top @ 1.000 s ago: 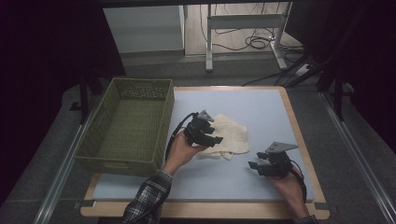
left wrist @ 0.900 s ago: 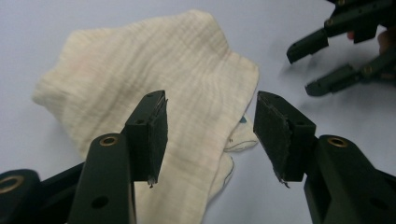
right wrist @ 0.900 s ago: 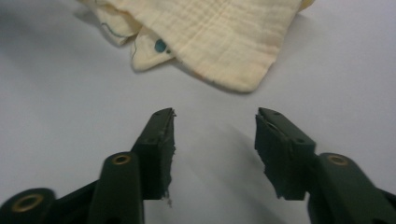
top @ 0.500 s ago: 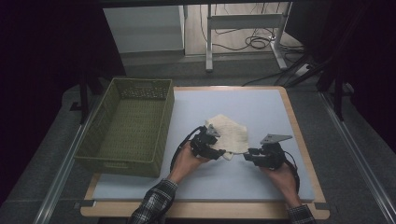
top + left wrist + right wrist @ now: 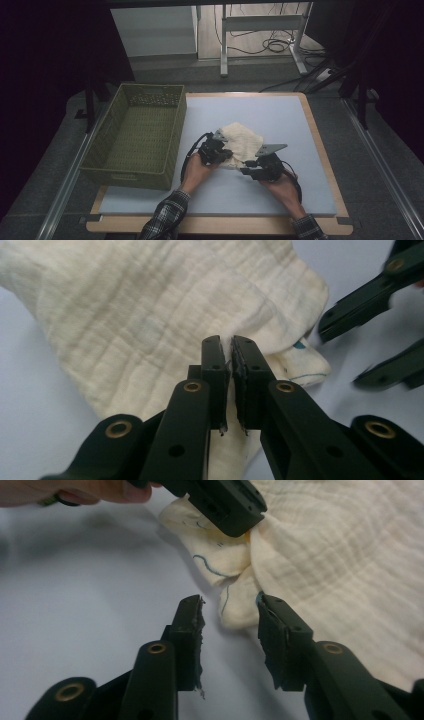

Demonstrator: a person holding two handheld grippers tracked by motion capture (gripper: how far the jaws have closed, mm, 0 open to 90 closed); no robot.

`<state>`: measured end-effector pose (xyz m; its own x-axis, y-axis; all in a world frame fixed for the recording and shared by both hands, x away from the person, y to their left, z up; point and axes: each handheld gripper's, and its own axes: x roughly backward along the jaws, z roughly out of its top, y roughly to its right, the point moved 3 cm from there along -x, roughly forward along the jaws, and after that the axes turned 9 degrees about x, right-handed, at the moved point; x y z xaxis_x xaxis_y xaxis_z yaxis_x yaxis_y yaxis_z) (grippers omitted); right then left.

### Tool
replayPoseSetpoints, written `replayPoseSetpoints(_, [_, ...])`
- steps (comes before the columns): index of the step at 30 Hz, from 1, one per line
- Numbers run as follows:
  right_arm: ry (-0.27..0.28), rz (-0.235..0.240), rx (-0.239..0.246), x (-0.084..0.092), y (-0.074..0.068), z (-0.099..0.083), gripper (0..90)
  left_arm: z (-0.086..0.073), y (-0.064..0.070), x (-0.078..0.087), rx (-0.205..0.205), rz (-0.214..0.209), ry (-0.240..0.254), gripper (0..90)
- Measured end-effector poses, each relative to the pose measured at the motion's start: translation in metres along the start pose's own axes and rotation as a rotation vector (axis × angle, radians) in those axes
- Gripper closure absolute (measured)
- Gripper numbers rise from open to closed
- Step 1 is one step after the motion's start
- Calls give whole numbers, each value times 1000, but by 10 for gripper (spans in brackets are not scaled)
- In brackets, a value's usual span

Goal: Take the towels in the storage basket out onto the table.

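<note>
A crumpled cream cloth (image 5: 245,140) lies in the middle of the light blue mat (image 5: 280,115). My left gripper (image 5: 223,150) sits at the cloth's near left edge. In the left gripper view the left gripper (image 5: 230,345) is shut, pinching a fold of the cloth (image 5: 150,305). My right gripper (image 5: 248,169) is at the cloth's near corner. In the right gripper view the right gripper (image 5: 230,607) is open and its jaws have just been opening a little. A blue-stitched corner of the cloth (image 5: 340,555) reaches between the jaw tips, unpressed.
An olive woven basket (image 5: 125,177) stands on the left of the table, beside the mat. The mat's wooden border runs along the front and right. Table legs and cables show on the floor behind.
My left gripper has come down to the cloth's near edge and shut on a fold. My right gripper has slid left up to the cloth's corner.
</note>
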<state>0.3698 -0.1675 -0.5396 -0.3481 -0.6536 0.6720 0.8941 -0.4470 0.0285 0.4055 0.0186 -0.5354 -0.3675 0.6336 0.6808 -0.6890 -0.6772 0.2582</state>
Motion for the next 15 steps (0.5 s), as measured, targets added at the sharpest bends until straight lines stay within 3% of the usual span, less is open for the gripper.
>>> replayPoseSetpoints(3, [-47, -33, 27, -13, 0, 3, 651, 1, -4, 2, 24, -17, 11, 853])
replayPoseSetpoints(5, [-52, -84, 62, -17, -1, 3, 781, 1, -6, 3, 42, -29, 16, 854])
replayPoseSetpoints(6, [-48, -75, 56, -18, -1, 3, 859, 1, -7, 3, 48, -30, 23, 855])
replayPoseSetpoints(11, [-42, -87, 61, -11, -4, -1, 880, 5, -10, 9, 64, -18, 59, 857])
replayPoseSetpoints(15, [-23, -105, 47, 11, -2, -8, 880, 10, -12, 14, 74, -3, 81, 858])
